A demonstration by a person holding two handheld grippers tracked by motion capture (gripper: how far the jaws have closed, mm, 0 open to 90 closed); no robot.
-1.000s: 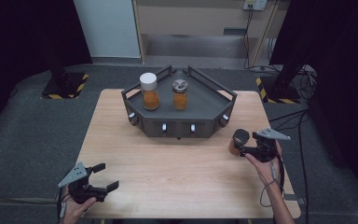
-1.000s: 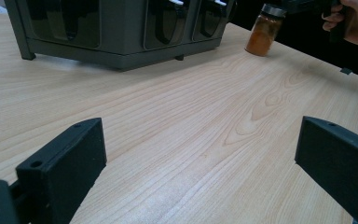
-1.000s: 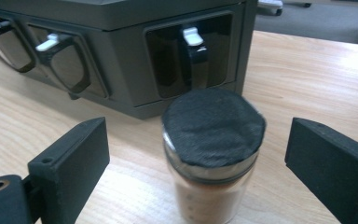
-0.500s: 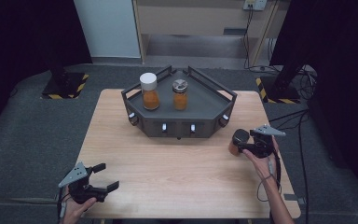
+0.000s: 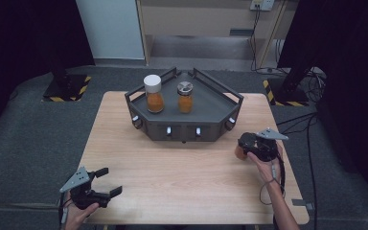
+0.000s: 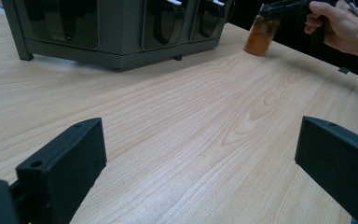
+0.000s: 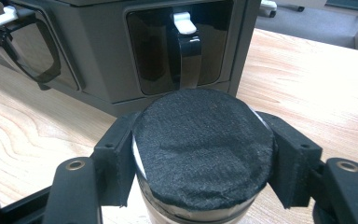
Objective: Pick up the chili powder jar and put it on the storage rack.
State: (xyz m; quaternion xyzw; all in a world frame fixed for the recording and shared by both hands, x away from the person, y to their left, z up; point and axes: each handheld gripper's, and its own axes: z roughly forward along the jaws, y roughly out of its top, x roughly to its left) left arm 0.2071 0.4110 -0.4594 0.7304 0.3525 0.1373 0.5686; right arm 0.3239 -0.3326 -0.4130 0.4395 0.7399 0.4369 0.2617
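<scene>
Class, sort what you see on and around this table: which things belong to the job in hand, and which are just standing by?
In the job:
- right tongs, shut on the black-topped spice jar
- dark tray

Standing by:
- white-lidded jar on the tray
- grey-lidded jar on the tray
- left tongs, open, holding nothing

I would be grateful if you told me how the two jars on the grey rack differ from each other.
The left jar wears a plain white cap, the right jar a grey, marked lid. The left jar stands taller than the right jar. Both hold orange powder and stand upright, apart, on the rack.
</scene>
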